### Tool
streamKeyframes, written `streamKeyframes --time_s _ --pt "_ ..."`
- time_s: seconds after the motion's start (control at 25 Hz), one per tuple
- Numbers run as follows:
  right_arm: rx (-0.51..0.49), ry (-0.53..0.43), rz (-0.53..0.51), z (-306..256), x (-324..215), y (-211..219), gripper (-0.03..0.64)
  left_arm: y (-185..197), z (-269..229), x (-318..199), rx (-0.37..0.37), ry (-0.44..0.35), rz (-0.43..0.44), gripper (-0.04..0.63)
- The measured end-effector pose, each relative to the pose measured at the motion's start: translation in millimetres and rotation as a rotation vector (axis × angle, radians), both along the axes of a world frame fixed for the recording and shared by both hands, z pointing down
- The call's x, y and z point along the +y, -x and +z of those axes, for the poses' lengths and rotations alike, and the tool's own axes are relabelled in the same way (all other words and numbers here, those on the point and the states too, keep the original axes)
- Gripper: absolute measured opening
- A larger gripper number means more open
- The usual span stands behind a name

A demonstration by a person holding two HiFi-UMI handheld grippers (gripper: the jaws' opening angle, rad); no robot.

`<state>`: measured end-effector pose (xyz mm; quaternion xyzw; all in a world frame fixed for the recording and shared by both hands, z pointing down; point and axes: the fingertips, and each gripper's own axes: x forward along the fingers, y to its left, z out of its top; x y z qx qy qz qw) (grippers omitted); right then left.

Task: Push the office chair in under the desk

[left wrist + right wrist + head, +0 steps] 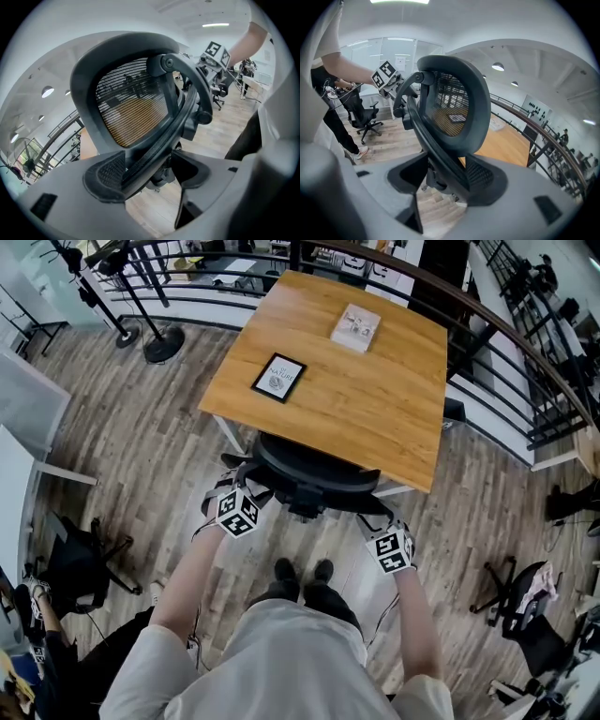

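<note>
A black office chair (314,474) stands at the near edge of the wooden desk (375,399), its seat tucked under the top and its backrest toward me. My left gripper (236,510) is at the backrest's left side and my right gripper (389,549) at its right side. In the left gripper view, the left gripper (150,176) is shut on the curved back frame bar (185,105) beside the mesh backrest (133,108). In the right gripper view, the same kind of bar (424,131) runs between the jaws of the right gripper (447,176), by the mesh (450,108).
On the desk lie a black framed card (278,377) and a book (355,327). A curved railing (506,334) runs behind the desk. Round-based stands (161,343) are at the far left. Other office chairs stand at left (80,563) and right (525,606). My shoes (300,570) are behind the chair.
</note>
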<state>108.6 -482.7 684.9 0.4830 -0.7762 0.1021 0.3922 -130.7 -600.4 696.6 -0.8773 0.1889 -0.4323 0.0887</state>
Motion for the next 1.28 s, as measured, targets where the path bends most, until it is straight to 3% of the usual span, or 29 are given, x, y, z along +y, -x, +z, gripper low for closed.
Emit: streamKeyframes --time_s 0.72,1.0,1.08,1.28 --pt "0.039 0.024 -0.047 -13 -1 4 0.239 -2 -11 9 -0.005 0.018 -0.046 0.308" --pt "-0.078 -0.038 -0.025 -48 8 11 0.238 4 -27 41 -0.062 0.004 -0.039 0.307" --pt "-0.119 -0.028 -0.017 -56 14 13 0.238 3 -37 51 -0.039 0.004 -0.059 0.305" --pt "-0.242 0.002 -0.006 -82 25 24 0.236 0 -75 65 0.11 0.049 -0.141 0.264"
